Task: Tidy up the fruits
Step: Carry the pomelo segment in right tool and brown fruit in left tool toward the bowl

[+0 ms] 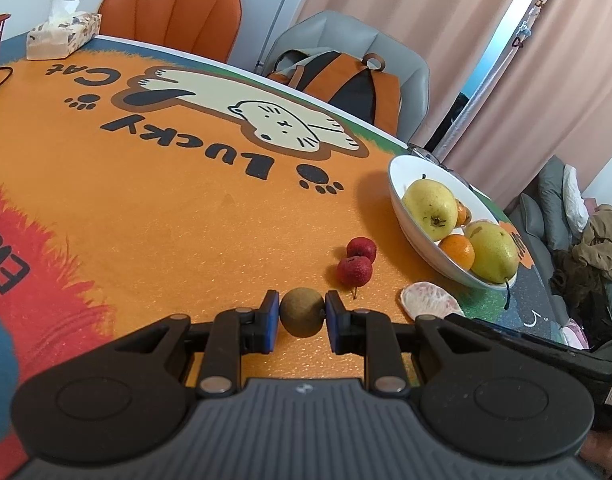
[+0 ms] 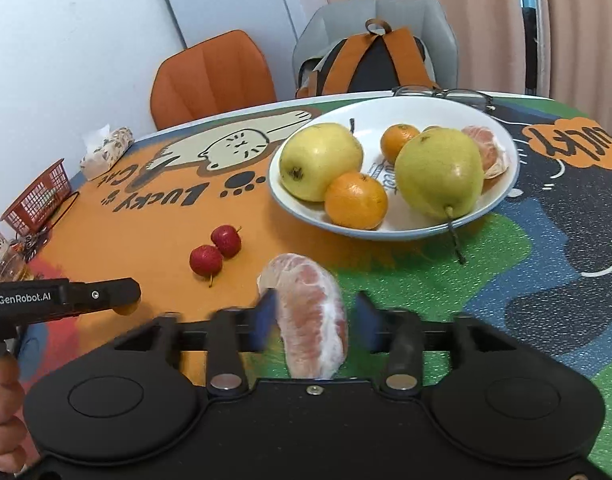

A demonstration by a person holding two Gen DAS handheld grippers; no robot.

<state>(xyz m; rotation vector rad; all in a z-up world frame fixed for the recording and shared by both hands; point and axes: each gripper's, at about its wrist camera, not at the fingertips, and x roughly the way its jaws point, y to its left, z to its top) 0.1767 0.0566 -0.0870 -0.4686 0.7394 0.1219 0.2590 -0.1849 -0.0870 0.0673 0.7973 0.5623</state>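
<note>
Risk is seen first at the right gripper (image 2: pixel 312 320): its fingers stand parted, and the peeled pink pomelo segment with white pith (image 2: pixel 312 320) sits between them, seemingly touched by the left pad only, with a gap on the right. If the gripper is lifted now, the soft segment could be dragged or rolled aside across the orange printed foam table mat (image 1: pixel 166 220).

The left gripper (image 1: pixel 302 312) is clamped on a small round brownish-green fruit (image 1: pixel 302 312); squeezed harder, it could be bruised or popped out.

Just beyond the fingers, 2 small red hawthorn-like fruits (image 2: pixel 216 252) lie touching and could be knocked away.

Farther off, the white shallow bowl with a blue rim (image 2: pixel 386 112) holds 2 yellow-green pears (image 2: pixel 438 172), 2 oranges (image 2: pixel 356 200) and another peeled segment.
</note>
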